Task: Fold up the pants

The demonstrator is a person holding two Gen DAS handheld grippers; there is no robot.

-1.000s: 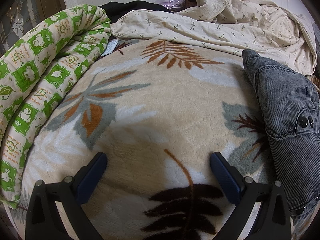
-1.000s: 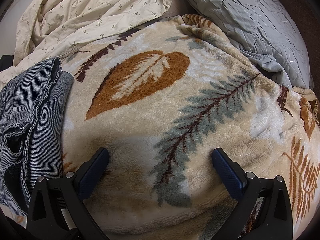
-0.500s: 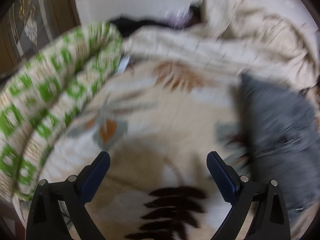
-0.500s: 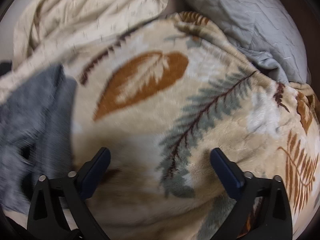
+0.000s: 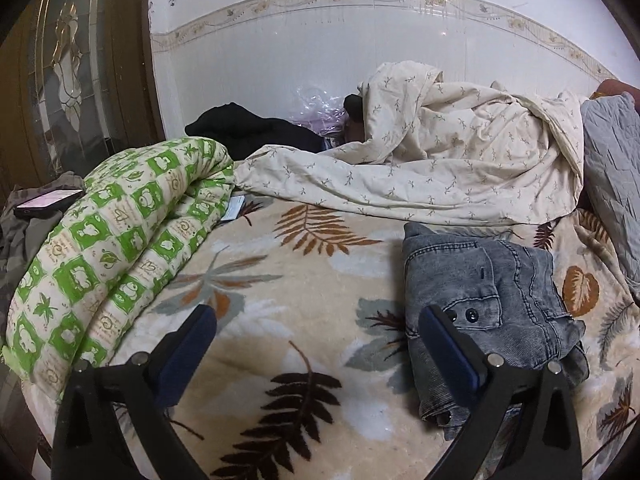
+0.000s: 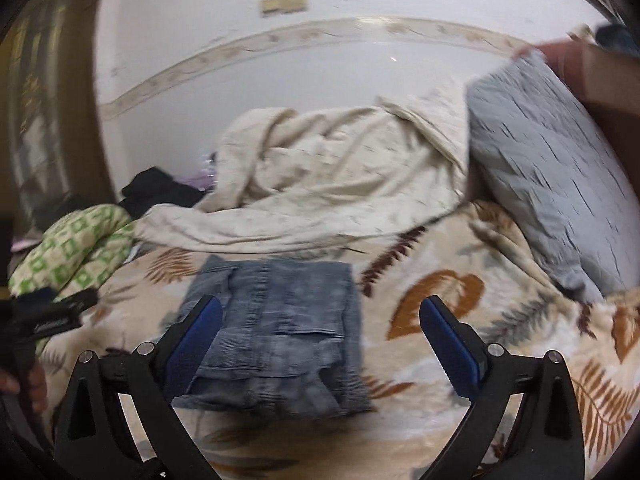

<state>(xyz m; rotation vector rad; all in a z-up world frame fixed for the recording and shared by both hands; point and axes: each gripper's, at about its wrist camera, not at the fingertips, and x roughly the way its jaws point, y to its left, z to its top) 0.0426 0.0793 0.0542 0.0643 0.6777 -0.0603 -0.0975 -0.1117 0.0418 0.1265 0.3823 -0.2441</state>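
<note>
The grey denim pants lie folded into a compact bundle on the leaf-patterned blanket. In the left wrist view they sit at the right, partly behind the right finger. My left gripper hangs open above the blanket with nothing between its fingers. In the blurred right wrist view the pants lie in front of and below my right gripper, which is open and holds nothing. The left gripper shows at that view's left edge, with a hand below it.
A rolled green-and-white quilt lies along the left side. A crumpled cream sheet is heaped at the back by the white wall. A grey pillow leans at the right. A phone rests at far left, beside dark clothes.
Both grippers have pulled up and back from the blanket, so the wall and whole bed now show. The pants stay folded in place. Both grippers remain open.
</note>
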